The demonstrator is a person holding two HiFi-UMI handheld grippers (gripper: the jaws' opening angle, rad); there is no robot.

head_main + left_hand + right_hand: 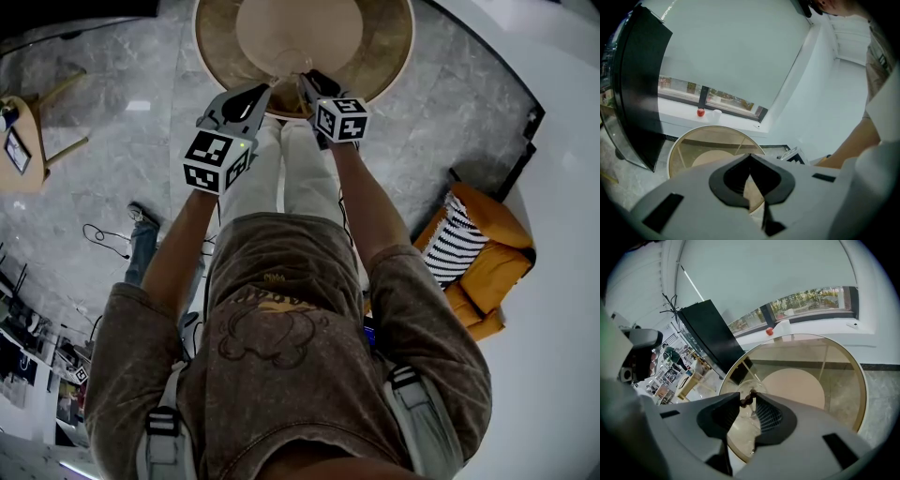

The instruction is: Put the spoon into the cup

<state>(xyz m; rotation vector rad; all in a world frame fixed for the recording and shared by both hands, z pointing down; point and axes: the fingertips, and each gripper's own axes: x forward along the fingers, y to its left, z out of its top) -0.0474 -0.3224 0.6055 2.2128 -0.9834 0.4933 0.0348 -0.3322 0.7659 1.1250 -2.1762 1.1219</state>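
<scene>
- Step in hand: the spoon was being carried to the cup. I judged this to be the approach, with the insertion not yet made.
- The right gripper (748,395) had its jaws partly spread. Its tips pinched a small dark-brown, beaded piece, which I judged to be the handle end of the spoon (746,400). The spoon's bowl could not be seen.
- The cup (740,386), a clear stemmed glass, stood on the round glass table (860,380) close to its near edge. It was just beyond the right jaw tips. Contact between spoon and cup could not be confirmed.
- The left gripper (750,156) had its jaws pressed together at the tips with nothing between them. It hung beside the right gripper above the table edge, clear of the cup.
- Next move, as a judgement: centre the spoon over the glass mouth, lower it inside, then part the jaws. The light glass could tip if knocked.
</scene>
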